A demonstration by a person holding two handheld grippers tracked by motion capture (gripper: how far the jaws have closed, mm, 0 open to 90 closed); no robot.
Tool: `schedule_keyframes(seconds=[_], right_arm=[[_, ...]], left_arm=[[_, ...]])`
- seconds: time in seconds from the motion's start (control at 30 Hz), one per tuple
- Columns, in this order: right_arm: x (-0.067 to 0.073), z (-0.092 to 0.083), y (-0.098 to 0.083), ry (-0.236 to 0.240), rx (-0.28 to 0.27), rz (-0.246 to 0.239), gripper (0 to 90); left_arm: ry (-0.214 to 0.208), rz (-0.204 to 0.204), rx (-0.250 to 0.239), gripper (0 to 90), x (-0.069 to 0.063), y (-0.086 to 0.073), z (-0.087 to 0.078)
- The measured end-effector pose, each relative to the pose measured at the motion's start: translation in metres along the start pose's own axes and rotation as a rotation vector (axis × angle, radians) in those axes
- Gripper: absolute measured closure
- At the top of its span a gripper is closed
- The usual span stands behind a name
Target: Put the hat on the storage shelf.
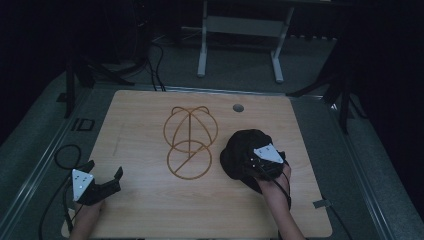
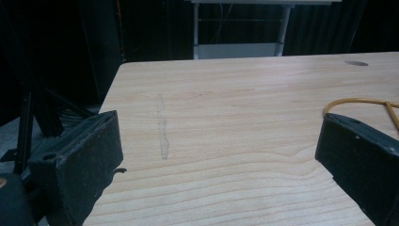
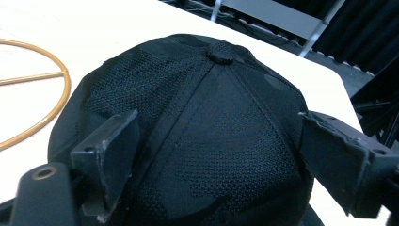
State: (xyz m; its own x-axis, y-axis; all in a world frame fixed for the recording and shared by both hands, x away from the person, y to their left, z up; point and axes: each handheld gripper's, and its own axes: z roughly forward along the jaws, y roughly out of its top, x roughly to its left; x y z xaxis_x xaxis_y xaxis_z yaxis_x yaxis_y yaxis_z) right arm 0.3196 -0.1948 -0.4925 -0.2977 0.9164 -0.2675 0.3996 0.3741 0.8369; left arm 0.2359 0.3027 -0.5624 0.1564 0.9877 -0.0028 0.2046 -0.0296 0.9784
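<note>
A black mesh baseball cap (image 1: 239, 147) lies crown up on the right half of the wooden table (image 1: 150, 210). My right gripper (image 1: 251, 164) hangs low over its near side. In the right gripper view the jaws stand wide on either side of the cap (image 3: 202, 117), and the right gripper (image 3: 219, 129) is open around the crown. A gold wire frame (image 1: 189, 142) of rings and bars lies flat mid-table, left of the cap, and its edge shows as the wire frame (image 3: 33, 80). My left gripper (image 1: 105, 171) rests open near the front left corner, with bare wood between its jaws (image 2: 219, 136).
A round cable hole (image 1: 238, 107) sits near the table's far edge. Black cables (image 1: 65, 155) loop off the left side. A white desk frame (image 1: 240, 30) and dark stand legs (image 1: 345, 95) are on the floor beyond. The wire frame's rim (image 2: 357, 101) shows by the left gripper's right jaw.
</note>
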Motion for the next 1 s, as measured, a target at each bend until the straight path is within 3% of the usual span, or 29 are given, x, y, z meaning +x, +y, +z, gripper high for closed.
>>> schedule_keyframes(seconds=[0.17, 0.3, 0.47, 0.57, 0.63, 0.87, 0.9, 1.0], right_arm=[[0.004, 0.002, 0.000, -0.023, 0.010, -0.027, 15.5], [0.010, 0.003, -0.001, -0.067, 0.015, -0.054, 13.7], [0.014, 0.003, -0.002, -0.099, 0.020, -0.050, 9.8], [0.012, 0.002, -0.003, -0.112, 0.033, -0.029, 9.1], [0.009, 0.003, -0.007, -0.127, 0.031, 0.019, 8.8], [0.013, 0.006, -0.016, -0.183, 0.008, 0.032, 9.0], [0.015, 0.008, -0.019, -0.200, 0.006, -0.012, 10.2], [0.012, 0.008, -0.017, -0.171, 0.015, -0.024, 11.7]], left_arm=[[0.000, 0.000, -0.001, 1.7, 0.000, 0.000, 0.000], [-0.003, -0.002, 0.001, 1.7, 0.000, 0.000, 0.000], [-0.006, -0.006, 0.001, 1.7, 0.001, 0.000, 0.000], [-0.007, -0.005, 0.001, 1.7, 0.000, 0.000, 0.000], [-0.008, -0.003, 0.002, 1.7, 0.000, 0.000, 0.000], [-0.006, -0.001, 0.002, 1.7, 0.000, 0.000, 0.000], [-0.006, -0.002, 0.002, 1.7, 0.000, 0.000, 0.000], [-0.007, -0.003, 0.004, 1.7, 0.000, 0.000, 0.000]])
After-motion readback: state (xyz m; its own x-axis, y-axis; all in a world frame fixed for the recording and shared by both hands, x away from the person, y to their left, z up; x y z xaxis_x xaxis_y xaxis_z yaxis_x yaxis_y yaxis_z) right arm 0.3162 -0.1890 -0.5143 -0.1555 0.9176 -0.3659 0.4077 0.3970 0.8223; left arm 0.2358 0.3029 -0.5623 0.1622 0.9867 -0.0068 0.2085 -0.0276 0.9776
